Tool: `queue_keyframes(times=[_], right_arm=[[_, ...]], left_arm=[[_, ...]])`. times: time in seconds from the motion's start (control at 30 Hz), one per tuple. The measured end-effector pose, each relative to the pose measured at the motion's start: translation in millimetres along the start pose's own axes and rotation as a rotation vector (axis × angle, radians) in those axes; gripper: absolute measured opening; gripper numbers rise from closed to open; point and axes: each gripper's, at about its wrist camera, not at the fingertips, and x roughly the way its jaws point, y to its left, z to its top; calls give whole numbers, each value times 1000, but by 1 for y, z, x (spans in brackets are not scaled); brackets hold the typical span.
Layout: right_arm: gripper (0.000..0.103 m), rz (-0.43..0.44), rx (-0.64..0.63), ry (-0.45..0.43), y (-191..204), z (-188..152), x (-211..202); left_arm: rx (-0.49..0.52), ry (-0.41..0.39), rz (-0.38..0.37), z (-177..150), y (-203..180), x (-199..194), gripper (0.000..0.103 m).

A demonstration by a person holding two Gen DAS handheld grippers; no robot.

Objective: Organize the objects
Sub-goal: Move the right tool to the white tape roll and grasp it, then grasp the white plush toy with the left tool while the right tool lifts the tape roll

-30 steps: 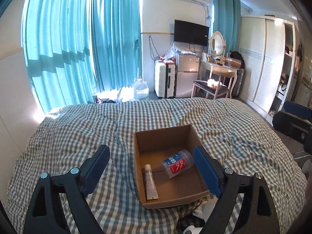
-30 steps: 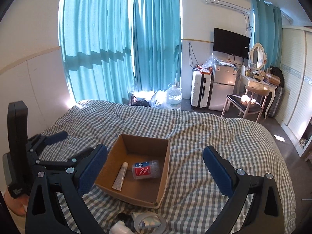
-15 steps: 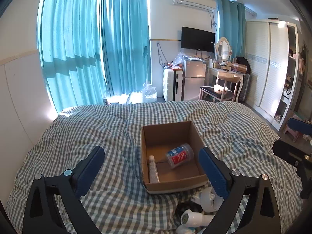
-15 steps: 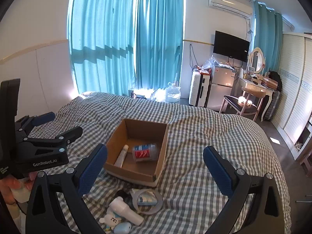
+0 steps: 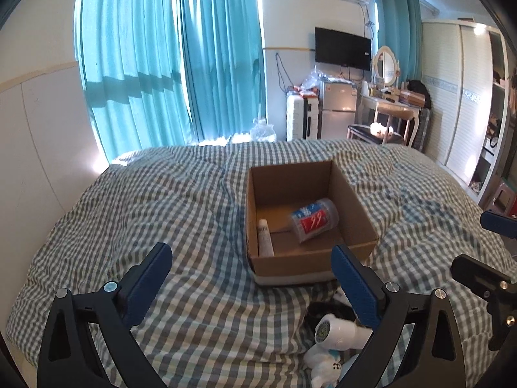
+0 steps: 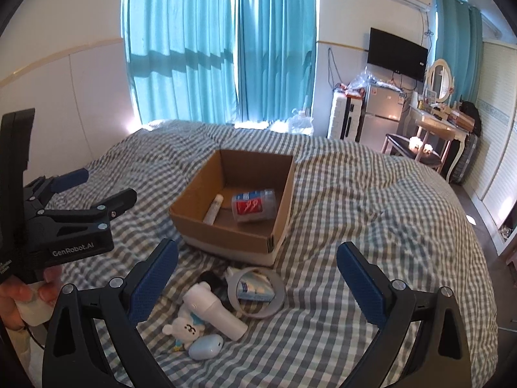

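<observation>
Sitting on the checked bedspread (image 6: pixel 371 213), an open cardboard box (image 6: pixel 226 236) holds two things: a small white tube (image 6: pixel 214 208) lying along its left side and a clear cup with a red-and-blue label (image 6: pixel 253 205) tipped on its side beside the tube. In front of the box, loose on the bed, lies a huddle of items — a white handheld device (image 6: pixel 216 307), a clear ring of tape (image 6: pixel 274 294) with a small blue-and-white packet (image 6: pixel 255 289) inside it, a white bear figure (image 6: pixel 185 328), a pale blue oval case (image 6: pixel 206 346), and something black (image 6: pixel 210 279) mostly hidden behind the device, too covered to name. The right gripper (image 6: pixel 257 281) hangs above this huddle with its blue pads spread wide and nothing between them. The left gripper (image 5: pixel 250 286) has just been opening; it now stands wide too, empty, over the bedspread near the box's front left corner. From its camera the huddle is largely cut off by the lower frame edge and by the gripper's right finger (image 5: pixel 355 287) — only the white device and part of the bear show. A hand (image 6: pixel 19 297) grips the left tool's handle at the frame edge; what the pale thing under its fingers is cannot be made out.
</observation>
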Motion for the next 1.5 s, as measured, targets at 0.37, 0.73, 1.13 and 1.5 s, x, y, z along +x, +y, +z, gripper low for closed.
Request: queue_keyframes(times=[0.37,0.73,1.13,1.5], right_arm=[[99,39,75,210,-14,-54,94],[99,50,117,390,-24,-72,163],[87,59,109,497,-19,-74,198],[86,33,82,348,-18,-60,142]], left_arm=[[34,174,-20,-73,-16,48,101],[74,286,-43,-97,-27,63,101],[132,365,-161,-121,-52,66,101],[160,398,-211,-133,-67,79,82]])
